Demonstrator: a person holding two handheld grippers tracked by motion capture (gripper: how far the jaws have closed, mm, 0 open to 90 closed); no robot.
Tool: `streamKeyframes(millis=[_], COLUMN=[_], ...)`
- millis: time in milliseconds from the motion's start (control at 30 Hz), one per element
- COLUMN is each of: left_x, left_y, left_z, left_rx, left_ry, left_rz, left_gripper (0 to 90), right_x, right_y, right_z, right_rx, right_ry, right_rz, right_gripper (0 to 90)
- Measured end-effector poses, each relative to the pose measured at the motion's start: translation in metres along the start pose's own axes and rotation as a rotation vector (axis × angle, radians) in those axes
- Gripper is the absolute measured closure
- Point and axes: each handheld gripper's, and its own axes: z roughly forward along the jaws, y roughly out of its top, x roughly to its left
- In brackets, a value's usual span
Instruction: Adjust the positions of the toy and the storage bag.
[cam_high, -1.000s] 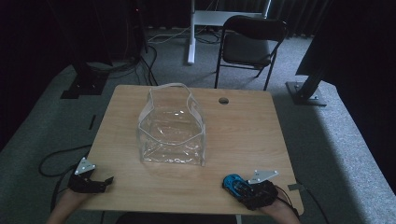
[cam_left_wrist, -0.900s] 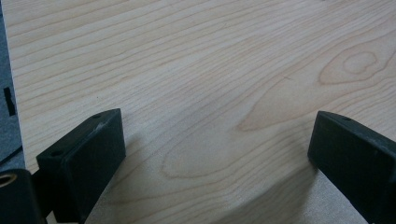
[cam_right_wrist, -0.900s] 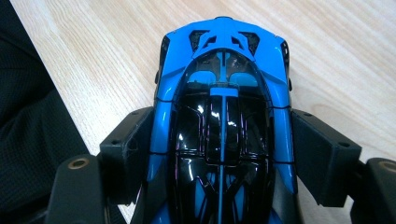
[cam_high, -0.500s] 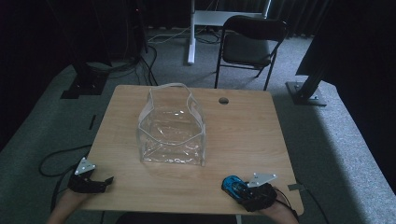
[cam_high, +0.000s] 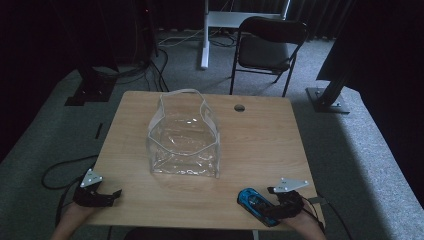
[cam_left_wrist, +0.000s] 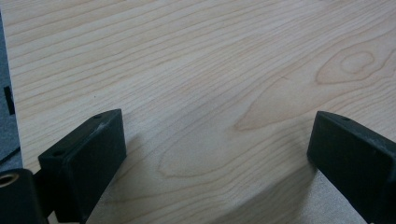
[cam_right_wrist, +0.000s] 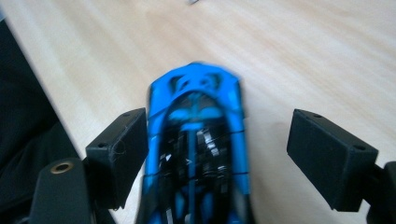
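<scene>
Right tool (cam_high: 272, 206) has slid a touch toward 5 o'clock since a second ago, jaws spread around the blue toy car (cam_right_wrist: 196, 154) on the table (cam_high: 260, 145), not pinching yet. Left tool (cam_high: 100, 196) spread, idle.

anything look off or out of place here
Nothing stands out. The clear bag stands upright mid-table, and the blue toy car sits between the open jaws of the right claw, touching one. The left claw is open over bare wood.

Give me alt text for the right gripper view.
A blue toy car sits between the right tool's two open black jaws, touching the left one, with a gap at the right one. Beneath lies a light wooden table.
</scene>
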Motion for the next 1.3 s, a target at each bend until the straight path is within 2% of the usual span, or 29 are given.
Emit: streamKeyframes(millis=[167,400,667,733,867,1000,1300], left_x=[-0.003,-0.01,-0.018,-0.018,-0.025,-0.03,-0.044], left_y=[0.004,0.015,0.031,0.031,0.044,0.055,0.081], left_z=[0.003,0.007,0.009,0.009,0.013,0.016,0.022], left_rx=[0.001,-0.017,-0.051,-0.051,-0.067,-0.08,-0.128], left_ry=[-0.024,-0.053,-0.085,-0.085,-0.107,-0.128,-0.157], left_rz=[-0.002,0.005,0.021,0.021,0.039,0.05,0.072], left_gripper=[5.3,6.3,6.3,6.3,6.3,6.3,6.3], right_x=[-0.003,-0.006,-0.006,-0.006,-0.003,0.0,0.009], right_y=[0.01,0.027,0.048,0.05,0.063,0.074,0.102], right_z=[-0.006,-0.003,0.011,0.012,0.016,0.017,0.023], right_rx=[-0.041,-0.085,-0.097,-0.097,-0.116,-0.128,-0.169], right_ry=[-0.028,-0.029,-0.019,-0.012,0.007,0.003,0.042], right_rz=[0.026,0.053,0.037,0.04,0.037,0.023,-0.003], right_gripper=[17.9,13.2,13.4,13.4,12.8,12.6,12.5])
